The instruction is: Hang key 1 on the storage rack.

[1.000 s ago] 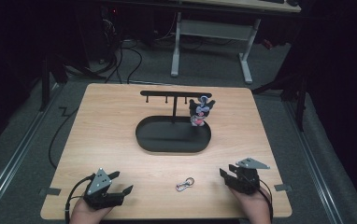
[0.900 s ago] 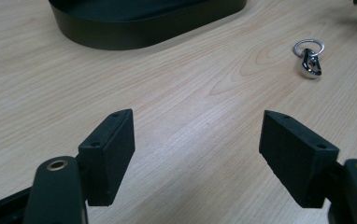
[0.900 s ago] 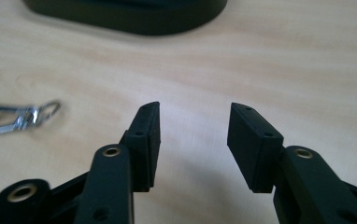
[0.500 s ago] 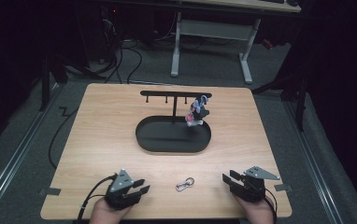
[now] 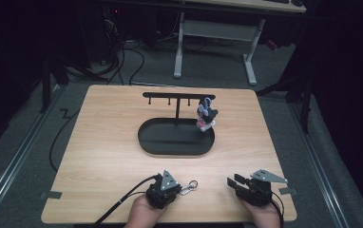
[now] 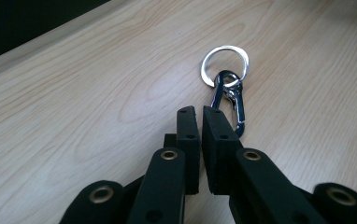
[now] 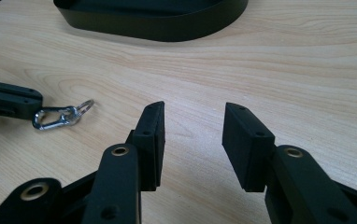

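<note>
Wooden table (image 5: pixel 103 156), dark room: key clip pinched at lower centre.
Left gripper (image 5: pixel 172 190) has slid right and just closed on the snap-hook key ring (image 5: pixel 188 188); lifting looks next. Right gripper (image 5: pixel 234 183), lower right, stays half open, empty.

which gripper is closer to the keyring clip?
Left. The left gripper is at the clip, jaws closed at its end; the right gripper sits open, apart from it to the side.

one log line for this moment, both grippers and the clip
left gripper: just closed, jaws at end of clip, grip unclear | right gripper: open, empty | clip: flat on table
</note>
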